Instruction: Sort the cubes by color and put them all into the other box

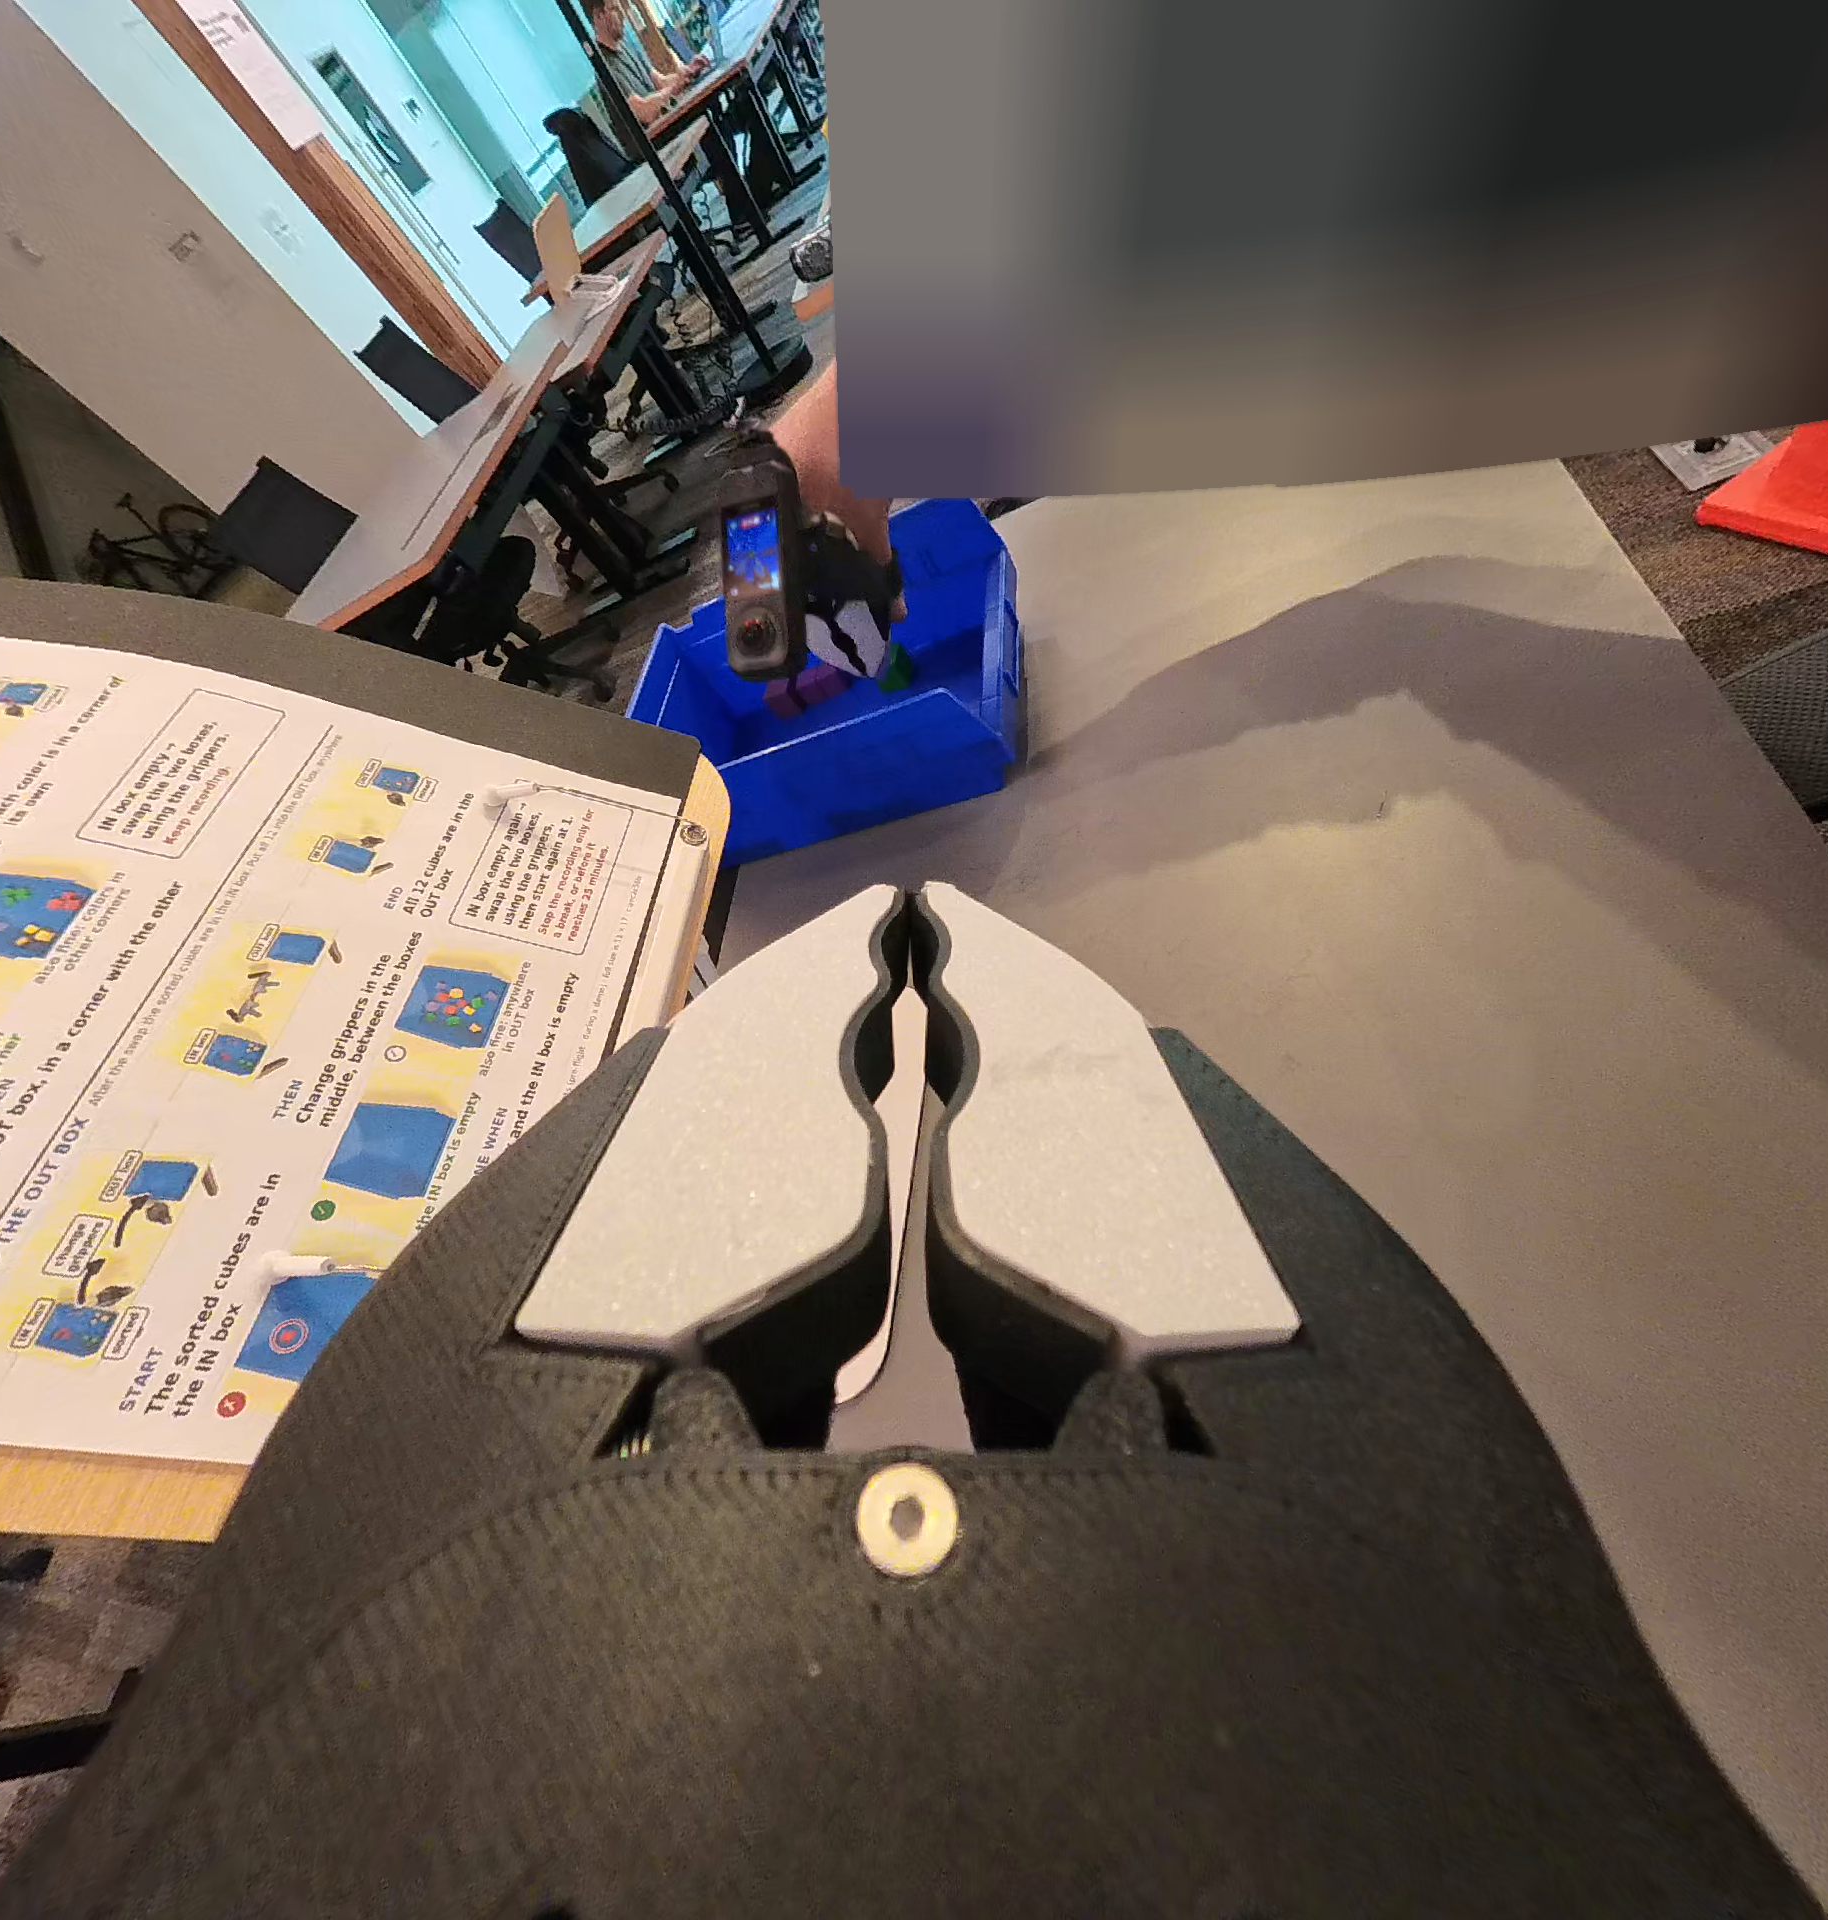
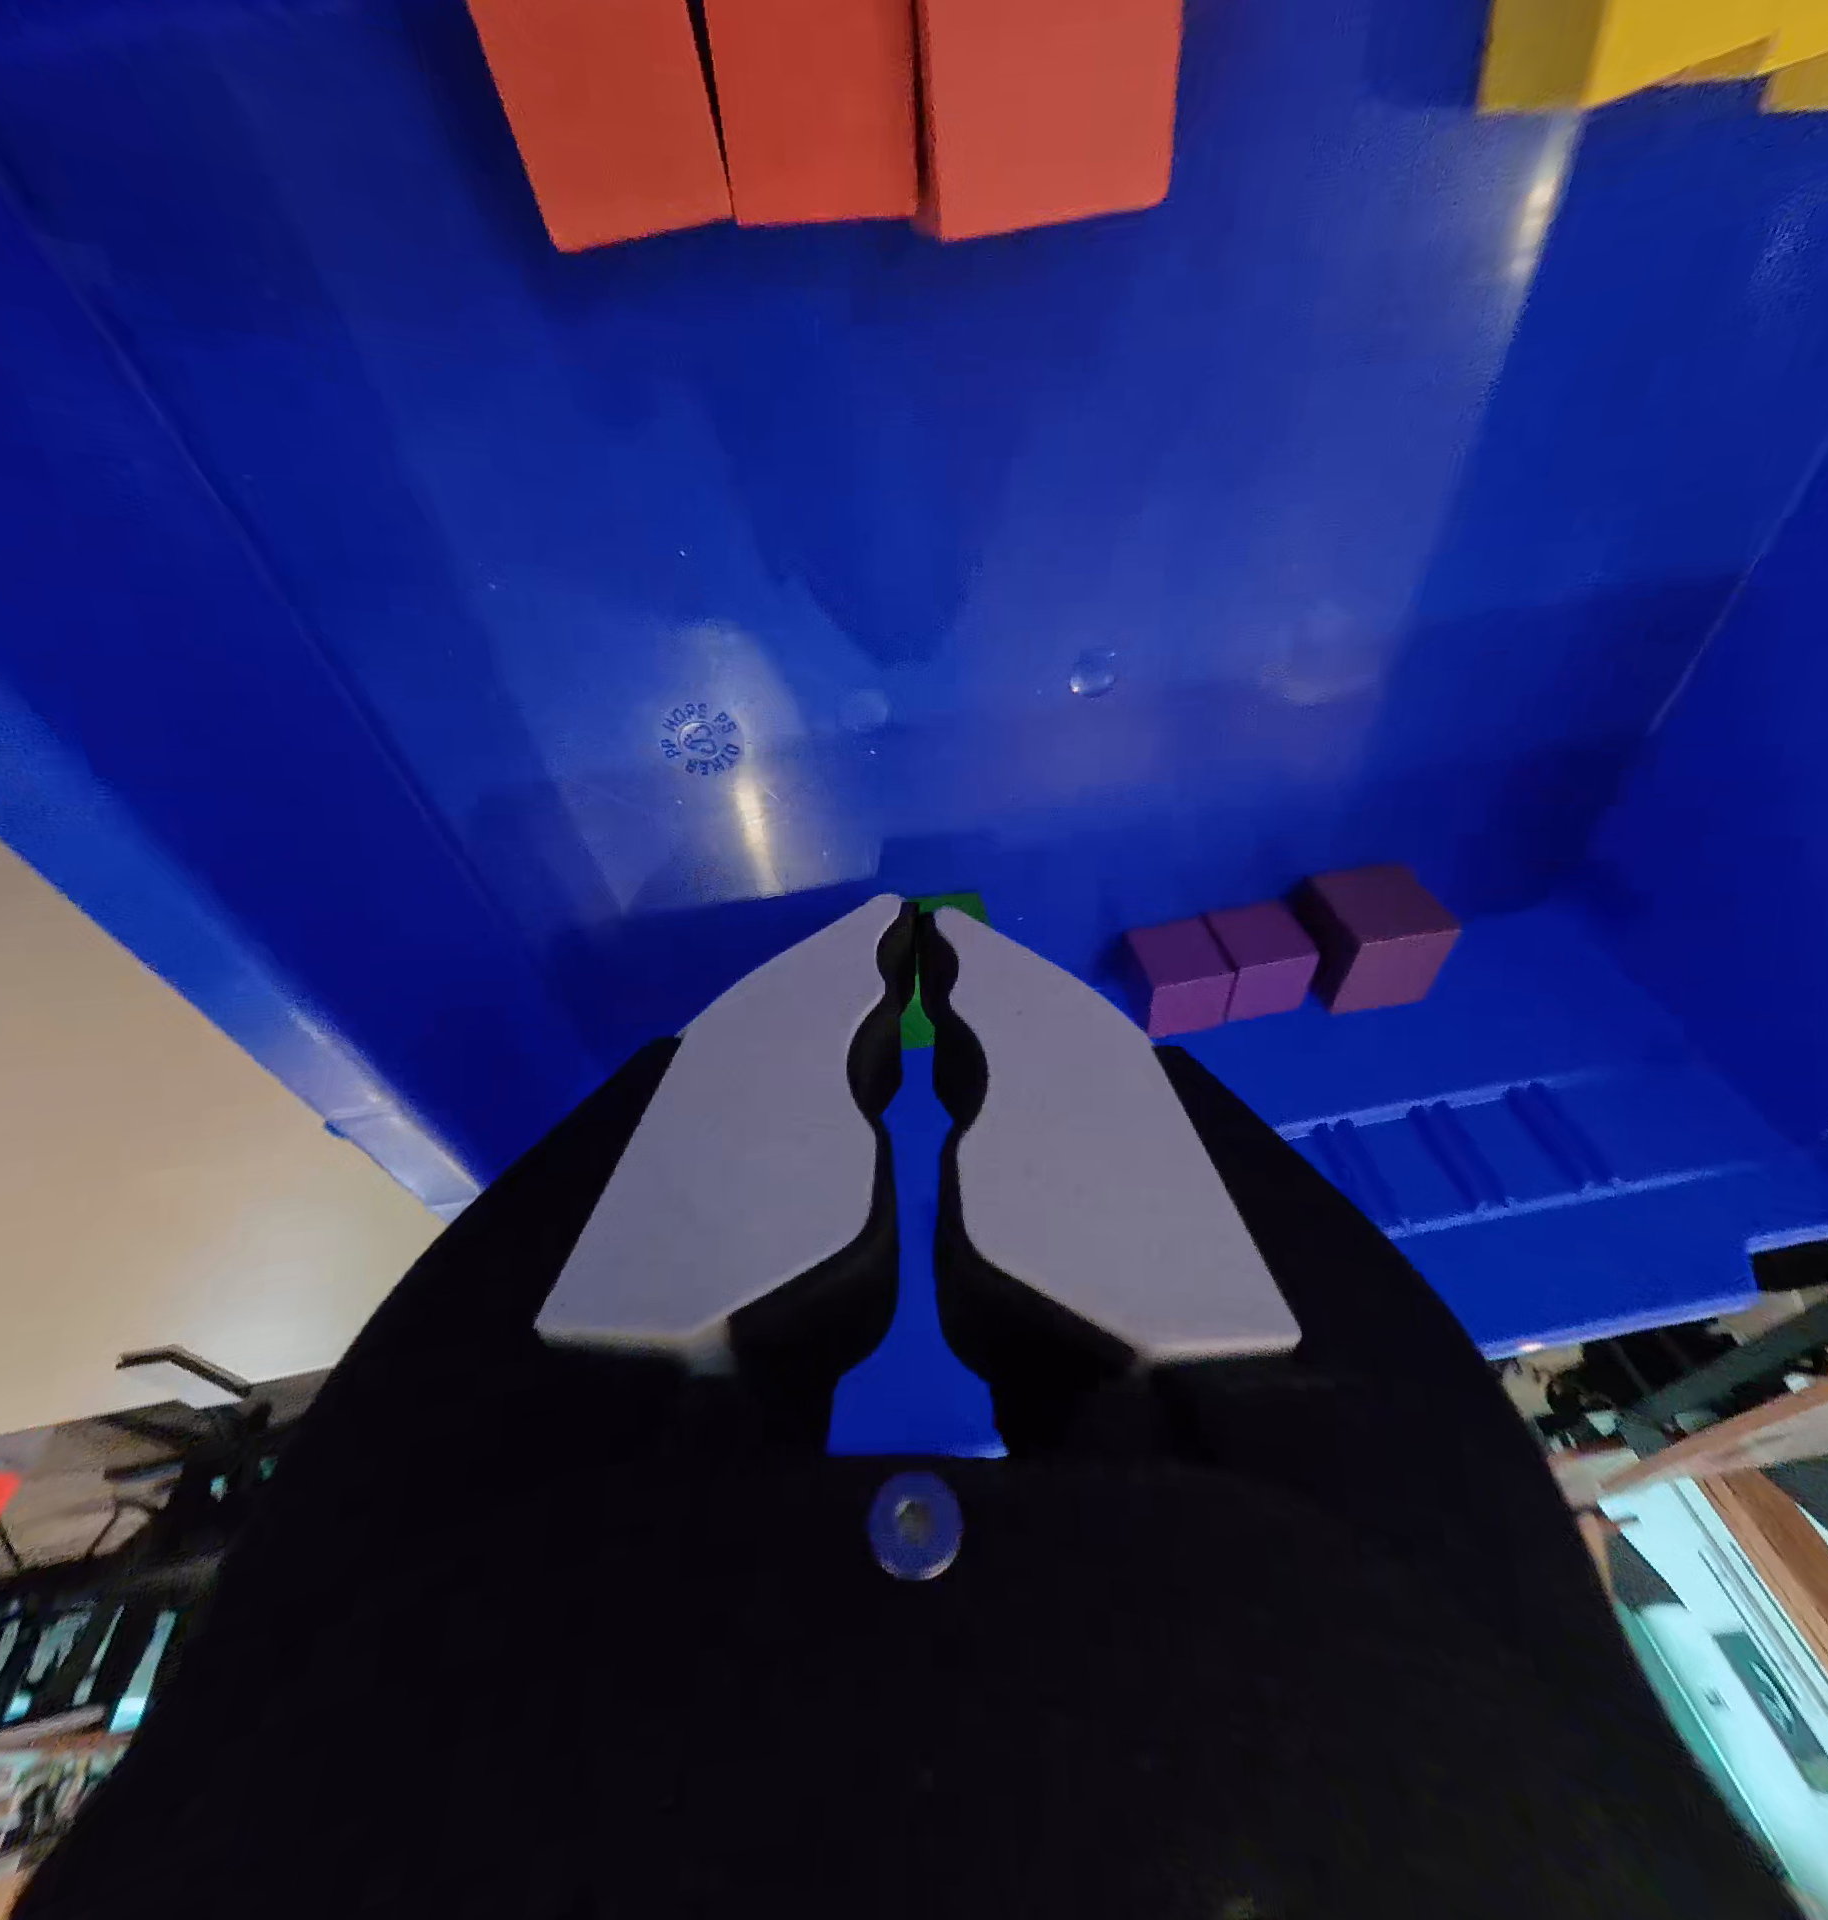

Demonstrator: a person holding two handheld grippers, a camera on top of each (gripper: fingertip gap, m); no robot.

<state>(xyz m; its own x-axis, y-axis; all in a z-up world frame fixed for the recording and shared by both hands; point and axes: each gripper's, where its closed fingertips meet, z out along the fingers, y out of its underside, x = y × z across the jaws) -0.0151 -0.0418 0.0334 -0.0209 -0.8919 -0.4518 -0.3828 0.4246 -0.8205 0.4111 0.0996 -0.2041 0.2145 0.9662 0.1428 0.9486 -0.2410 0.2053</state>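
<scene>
Cubes (image 2: 1271,961) in box (image 2: 993,520); green one perhaps hidden.

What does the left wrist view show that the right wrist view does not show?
Only the left wrist view shows the instruction sheet, the grey table, the orange cone and the left gripper, shut and empty.

Only the right wrist view shows three red cubes and yellow cubes.

Both show the blue box, purple cubes, a green cube and the right gripper inside the box.
</scene>
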